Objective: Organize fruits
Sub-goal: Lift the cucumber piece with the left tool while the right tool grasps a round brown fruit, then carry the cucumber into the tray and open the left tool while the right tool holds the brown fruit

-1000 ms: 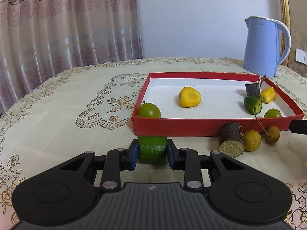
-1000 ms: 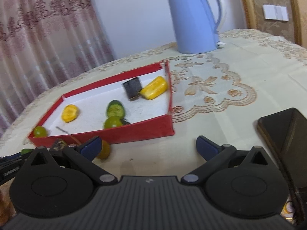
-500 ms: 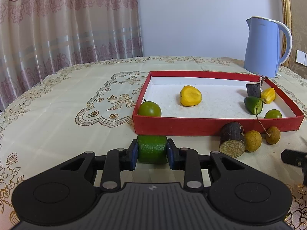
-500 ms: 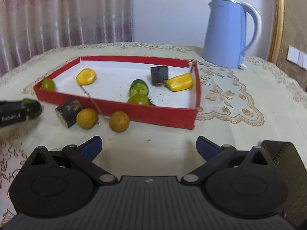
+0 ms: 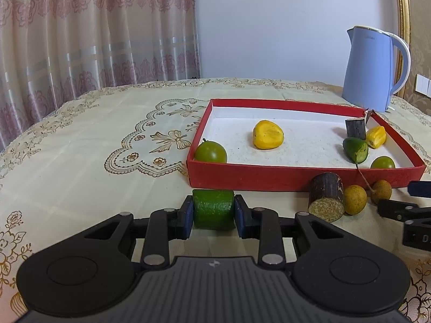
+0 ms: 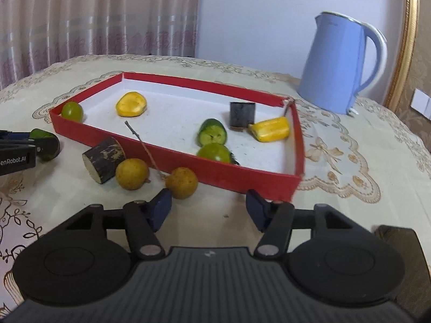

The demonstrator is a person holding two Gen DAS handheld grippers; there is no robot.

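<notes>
My left gripper (image 5: 213, 215) is shut on a green cucumber chunk (image 5: 213, 210), just in front of the red tray (image 5: 296, 179). In the right wrist view my right gripper (image 6: 208, 207) points at the tray's near wall (image 6: 242, 177). Its jaws are closing with nothing between them. A brown-yellow longan (image 6: 181, 182) lies just ahead of its left fingertip. Left of that are a second longan (image 6: 132, 173) and a dark cane piece (image 6: 104, 158). The tray holds two yellow pieces, two green round fruits, a cucumber half and a dark block.
A blue kettle (image 5: 373, 70) stands behind the tray's far right corner. A dark phone (image 6: 404, 245) lies on the cloth right of my right gripper. A thin twig (image 6: 145, 148) leans over the tray's near wall. The patterned tablecloth (image 5: 94, 148) stretches left.
My right gripper rolled level, came in toward the longans in front of the tray, and its jaws narrowed. The left gripper kept still with the cucumber chunk in it.
</notes>
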